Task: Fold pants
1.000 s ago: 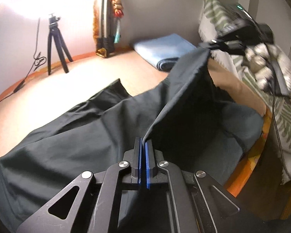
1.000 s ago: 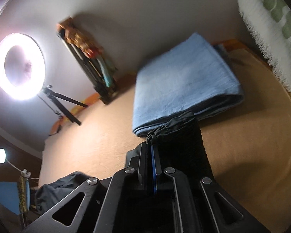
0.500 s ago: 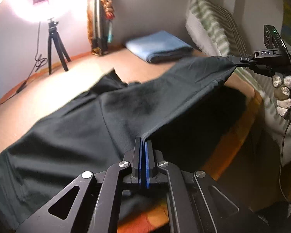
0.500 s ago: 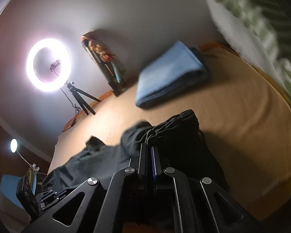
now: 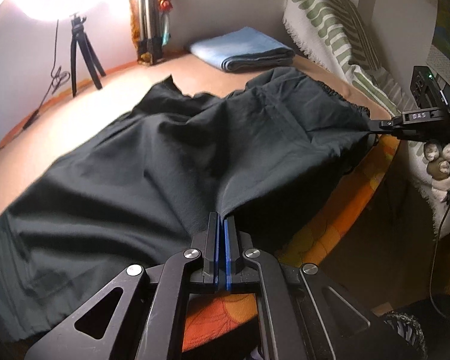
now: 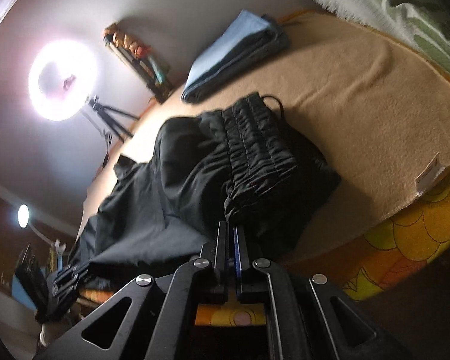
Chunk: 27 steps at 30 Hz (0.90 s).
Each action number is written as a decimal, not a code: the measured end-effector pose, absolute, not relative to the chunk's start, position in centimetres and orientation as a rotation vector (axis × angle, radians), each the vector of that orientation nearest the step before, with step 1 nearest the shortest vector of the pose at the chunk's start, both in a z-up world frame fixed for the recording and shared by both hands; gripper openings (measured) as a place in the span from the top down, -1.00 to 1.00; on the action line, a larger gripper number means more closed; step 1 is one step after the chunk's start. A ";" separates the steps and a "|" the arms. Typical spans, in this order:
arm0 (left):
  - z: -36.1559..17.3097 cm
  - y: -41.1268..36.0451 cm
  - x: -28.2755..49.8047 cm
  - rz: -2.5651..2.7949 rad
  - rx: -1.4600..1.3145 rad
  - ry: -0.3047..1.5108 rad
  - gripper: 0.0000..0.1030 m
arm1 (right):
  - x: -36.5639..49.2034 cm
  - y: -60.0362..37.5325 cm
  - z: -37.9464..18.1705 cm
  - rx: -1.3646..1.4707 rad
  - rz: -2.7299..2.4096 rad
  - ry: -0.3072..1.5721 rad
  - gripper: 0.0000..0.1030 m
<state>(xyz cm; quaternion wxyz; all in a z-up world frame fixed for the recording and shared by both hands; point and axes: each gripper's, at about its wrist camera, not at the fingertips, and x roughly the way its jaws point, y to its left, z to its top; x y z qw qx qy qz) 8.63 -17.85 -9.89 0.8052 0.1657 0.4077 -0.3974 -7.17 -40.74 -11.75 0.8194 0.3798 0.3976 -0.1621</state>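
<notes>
Black pants (image 5: 141,162) lie spread on the tan blanket (image 5: 111,90), legs running to the left. My left gripper (image 5: 221,219) is shut on a fold of the pants fabric at the bed's near edge. My right gripper (image 6: 230,225) is shut on the gathered elastic waistband (image 6: 255,153); in the left wrist view it (image 5: 375,126) holds the waistband corner at the right, stretched over the edge.
A folded blue towel (image 5: 243,48) lies at the back by the wall. A ring light on a tripod (image 5: 81,51) and a folded tripod (image 5: 148,21) stand at the back. A green-patterned pillow (image 5: 330,27) is at the right. Orange flowered sheet (image 5: 330,219) shows at the bed's edge.
Both grippers have pulled the pants toward the near edge and lowered them. The raised waist end has come down and now lies flatter on the blanket.
</notes>
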 end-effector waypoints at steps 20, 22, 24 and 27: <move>-10.5 -18.8 8.6 -0.870 0.358 0.890 0.97 | -7.2 -46.9 -11.1 0.854 -0.375 0.926 -0.06; -10.5 -18.9 8.7 -0.870 0.358 0.891 0.97 | -6.7 -46.6 -11.5 0.847 -0.373 0.952 0.26; -10.4 -18.9 8.7 -0.871 0.358 0.887 0.97 | -6.7 -46.6 -11.3 0.830 -0.388 0.937 0.48; -10.2 -18.8 8.6 -0.874 0.355 0.883 0.97 | -7.3 -46.9 -10.2 0.817 -0.394 0.904 0.68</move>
